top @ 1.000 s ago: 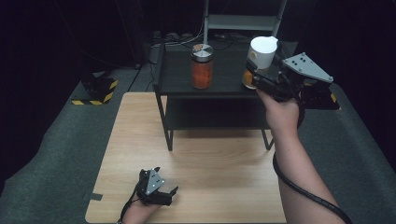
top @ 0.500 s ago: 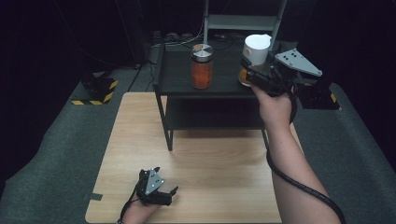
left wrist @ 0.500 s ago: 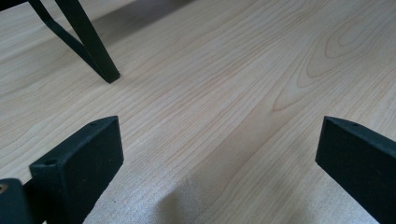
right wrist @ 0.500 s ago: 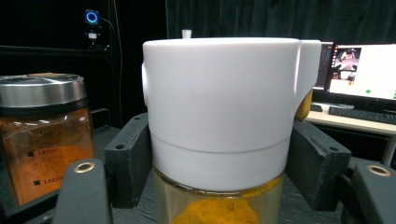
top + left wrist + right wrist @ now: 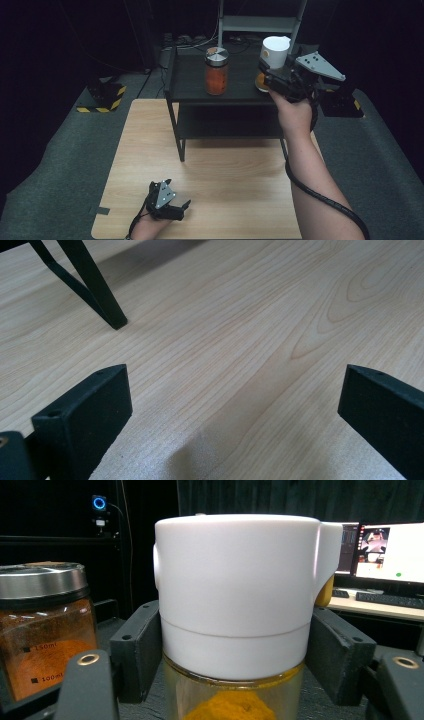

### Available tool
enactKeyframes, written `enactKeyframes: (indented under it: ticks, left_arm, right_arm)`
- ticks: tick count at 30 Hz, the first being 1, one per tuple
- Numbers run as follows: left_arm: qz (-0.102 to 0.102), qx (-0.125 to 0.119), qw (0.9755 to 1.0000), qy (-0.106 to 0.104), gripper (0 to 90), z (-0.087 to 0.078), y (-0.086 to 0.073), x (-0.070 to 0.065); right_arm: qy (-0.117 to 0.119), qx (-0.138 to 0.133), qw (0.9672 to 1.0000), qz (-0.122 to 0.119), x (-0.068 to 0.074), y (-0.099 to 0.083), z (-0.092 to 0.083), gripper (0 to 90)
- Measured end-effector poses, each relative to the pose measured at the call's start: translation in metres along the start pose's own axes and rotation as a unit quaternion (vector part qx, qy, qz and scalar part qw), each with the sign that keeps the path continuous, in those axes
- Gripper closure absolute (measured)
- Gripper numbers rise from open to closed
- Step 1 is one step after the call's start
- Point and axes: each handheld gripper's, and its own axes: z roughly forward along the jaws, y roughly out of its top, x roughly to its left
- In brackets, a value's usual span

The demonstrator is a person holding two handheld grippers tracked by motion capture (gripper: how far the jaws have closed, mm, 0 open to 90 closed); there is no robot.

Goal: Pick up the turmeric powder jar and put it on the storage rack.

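White-capped spice jar [image 5: 235, 605] sits pinched in the right gripper [image 5: 235, 650]; lower it level onto the black shelf [image 5: 240, 75], clear of the orange jar [image 5: 216, 72]; left gripper [image 5: 235, 405] spread

You're in a dark lab: black curtains [image 5: 260, 495], lit monitors [image 5: 385, 550], a hazard-striped stand [image 5: 102, 97], a wooden table [image 5: 235, 185] on grey carpet [image 5: 55, 190].

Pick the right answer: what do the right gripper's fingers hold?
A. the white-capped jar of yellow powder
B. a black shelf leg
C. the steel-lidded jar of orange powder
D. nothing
A: in the right gripper view the right gripper has its fingers pressed on either side of the white-capped jar, while the steel-lidded jar stands apart beside it.
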Motion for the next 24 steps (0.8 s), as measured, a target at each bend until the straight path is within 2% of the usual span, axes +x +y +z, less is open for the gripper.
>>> enactKeyframes:
  ticks: [9,22,24]
  left_arm:
    - [0.001,0.000,1.0000,0.000,1.1,0.000,0.000,-0.001]
    - [0.006,0.003,1.0000,0.002,1.1,0.000,0.001,-0.002]
    - [0.007,0.004,1.0000,0.002,1.1,0.001,0.001,-0.002]
  right_arm:
    - [0.004,0.007,1.0000,0.003,-0.002,0.004,-0.001,28.4]
    - [0.008,0.017,0.9997,-0.013,-0.001,0.006,-0.011,12.0]
    - [0.007,0.016,0.9997,-0.015,0.000,0.006,-0.015,5.6]
